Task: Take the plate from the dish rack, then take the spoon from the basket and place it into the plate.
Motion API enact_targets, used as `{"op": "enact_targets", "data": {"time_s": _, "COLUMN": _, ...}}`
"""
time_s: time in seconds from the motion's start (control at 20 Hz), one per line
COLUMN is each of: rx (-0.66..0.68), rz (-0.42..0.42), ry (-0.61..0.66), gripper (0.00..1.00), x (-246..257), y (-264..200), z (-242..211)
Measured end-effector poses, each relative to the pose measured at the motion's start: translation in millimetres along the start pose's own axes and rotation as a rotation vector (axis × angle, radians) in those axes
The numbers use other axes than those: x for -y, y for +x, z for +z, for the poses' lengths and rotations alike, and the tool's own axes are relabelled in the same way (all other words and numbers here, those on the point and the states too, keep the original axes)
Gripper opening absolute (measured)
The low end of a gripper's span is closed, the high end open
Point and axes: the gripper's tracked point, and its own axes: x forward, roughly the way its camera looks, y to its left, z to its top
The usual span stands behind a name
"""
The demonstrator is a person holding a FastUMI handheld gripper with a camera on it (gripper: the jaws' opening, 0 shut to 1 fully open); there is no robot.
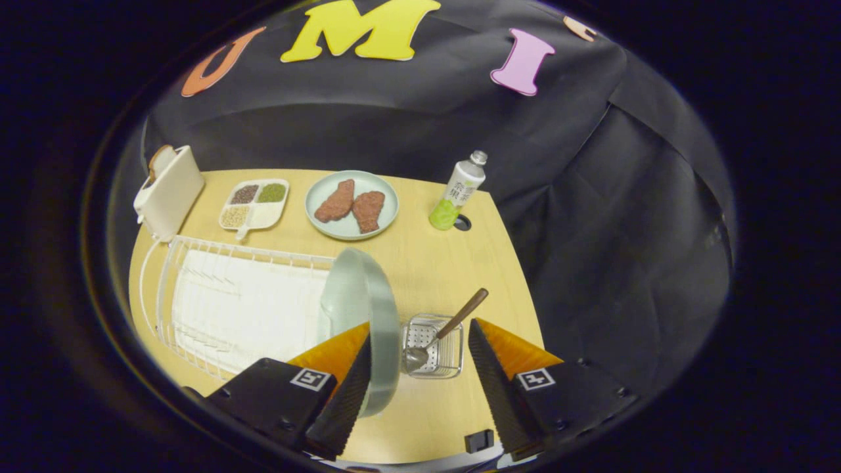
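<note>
Hand-held gripper (420, 368), fingers spread wide, straddling the upright plate (368, 315) in the dish rack (230, 309); an off-centre close could tip the plate.

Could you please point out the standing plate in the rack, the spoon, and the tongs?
Pale green round plate (368, 309): gripper view, its upturned underside.
Wooden-handled metal spoon (462, 317): gripper view, mid-handle.
Orange-and-black tongs (420, 341): gripper view, open, midway between fingertips.

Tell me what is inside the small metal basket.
A spoon lies in the basket, bowl down, brown handle leaning out. The basket sits between the open tongs; the floor beneath the spoon's bowl is covered.
</note>
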Motion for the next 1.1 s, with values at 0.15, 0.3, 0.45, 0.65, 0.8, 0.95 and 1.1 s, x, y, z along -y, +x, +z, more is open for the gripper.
{"op": "enact_targets", "data": {"time_s": 0.15, "rx": -0.050, "rz": 0.019, "ry": 0.006, "gripper": 0.76, "x": -8.1, "y": 9.8, "z": 2.4}}
{"op": "enact_targets", "data": {"time_s": 0.3, "rx": -0.068, "rz": 0.007, "ry": -0.037, "gripper": 0.57, "x": -18.1, "y": 5.6, "z": 5.8}}
{"op": "enact_targets", "data": {"time_s": 0.45, "rx": -0.091, "rz": -0.012, "ry": -0.074, "gripper": 0.32, "x": -24.2, "y": 2.3, "z": 10.7}}
{"op": "enact_targets", "data": {"time_s": 0.65, "rx": -0.127, "rz": -0.093, "ry": -0.077, "gripper": 0.17, "x": -23.2, "y": -8.0, "z": 9.5}}
{"op": "enact_targets", "data": {"time_s": 0.8, "rx": -0.097, "rz": -0.158, "ry": -0.087, "gripper": 0.12, "x": -20.4, "y": -19.1, "z": 16.6}}
{"op": "enact_targets", "data": {"time_s": 0.95, "rx": -0.062, "rz": -0.230, "ry": -0.086, "gripper": 0.12, "x": -16.7, "y": -33.8, "z": 22.7}}
{"op": "enact_targets", "data": {"time_s": 1.1, "rx": -0.007, "rz": -0.283, "ry": -0.070, "gripper": 0.12, "x": -12.9, "y": -53.7, "z": 29.2}}
